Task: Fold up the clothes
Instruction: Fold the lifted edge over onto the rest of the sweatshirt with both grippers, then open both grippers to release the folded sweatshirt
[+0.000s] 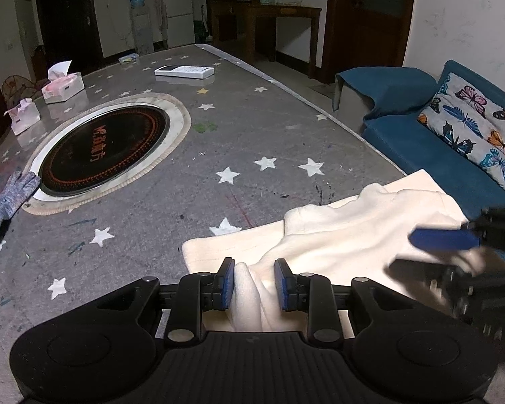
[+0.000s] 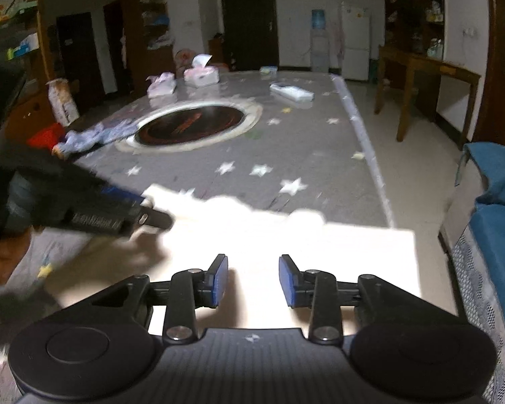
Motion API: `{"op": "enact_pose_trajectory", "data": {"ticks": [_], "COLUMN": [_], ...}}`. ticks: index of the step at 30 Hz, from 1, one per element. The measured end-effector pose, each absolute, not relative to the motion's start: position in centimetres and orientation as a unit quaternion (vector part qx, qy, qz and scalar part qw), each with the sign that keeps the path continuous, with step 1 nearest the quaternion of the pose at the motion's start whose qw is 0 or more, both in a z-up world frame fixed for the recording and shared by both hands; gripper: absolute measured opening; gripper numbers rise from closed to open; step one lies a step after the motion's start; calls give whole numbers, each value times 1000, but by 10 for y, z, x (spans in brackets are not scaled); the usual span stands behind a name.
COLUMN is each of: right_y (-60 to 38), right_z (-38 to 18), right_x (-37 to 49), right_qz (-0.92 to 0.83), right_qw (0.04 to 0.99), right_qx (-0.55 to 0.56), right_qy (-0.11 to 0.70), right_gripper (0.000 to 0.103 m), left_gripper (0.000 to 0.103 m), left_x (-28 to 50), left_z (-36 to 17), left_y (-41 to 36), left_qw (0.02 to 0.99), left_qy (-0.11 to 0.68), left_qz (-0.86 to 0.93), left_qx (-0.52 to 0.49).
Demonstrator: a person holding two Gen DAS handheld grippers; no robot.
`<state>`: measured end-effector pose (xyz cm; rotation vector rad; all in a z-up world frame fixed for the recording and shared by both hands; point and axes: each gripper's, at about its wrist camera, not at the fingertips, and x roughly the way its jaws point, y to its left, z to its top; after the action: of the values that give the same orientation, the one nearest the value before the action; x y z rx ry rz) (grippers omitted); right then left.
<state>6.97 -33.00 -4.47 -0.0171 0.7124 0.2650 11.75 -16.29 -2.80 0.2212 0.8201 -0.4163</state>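
A cream fleece garment (image 1: 336,232) lies at the near right corner of the grey star-patterned table (image 1: 252,128), partly hanging over the edge. My left gripper (image 1: 254,282) pinches a raised fold of it between its blue pads. The right gripper (image 1: 434,256) shows blurred at the right of the left wrist view, over the garment's right side. In the right wrist view my right gripper (image 2: 252,279) stands open just above the bright cream garment (image 2: 286,242), with nothing between its fingers. The left gripper (image 2: 144,207) appears there at the left, blurred, at the cloth's left edge.
A round black cooktop (image 1: 104,151) is set into the table. Two tissue boxes (image 1: 62,86), a white remote (image 1: 184,71) and a grey-blue glove (image 1: 6,198) lie around it. A blue sofa (image 1: 421,148) with a butterfly pillow (image 1: 471,124) stands close on the right. A person's hand (image 2: 0,262) is at the left.
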Motion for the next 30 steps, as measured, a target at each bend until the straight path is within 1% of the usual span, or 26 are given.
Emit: {"op": "enact_pose_trajectory", "data": {"ticks": [5, 17, 24, 30], "right_y": [-324, -329, -322, -316], "right_z": [-48, -42, -35, -43], "right_x": [52, 11, 10, 5], "right_qz": [126, 118, 127, 136], "right_qw": [929, 934, 937, 931], "right_qx": [-28, -41, -39, -43], "right_qy": [347, 336, 324, 335], "right_gripper": [35, 36, 36, 36], "left_gripper": [29, 30, 30, 27], "left_x": [119, 118, 85, 53], "left_z": [-31, -29, -9, -13], "left_y": [-160, -156, -151, -150], "left_qw": [890, 892, 898, 886], "left_qy": [397, 399, 373, 377], "left_qz": [-195, -190, -212, -245], "left_qx": [107, 99, 101, 111]}}
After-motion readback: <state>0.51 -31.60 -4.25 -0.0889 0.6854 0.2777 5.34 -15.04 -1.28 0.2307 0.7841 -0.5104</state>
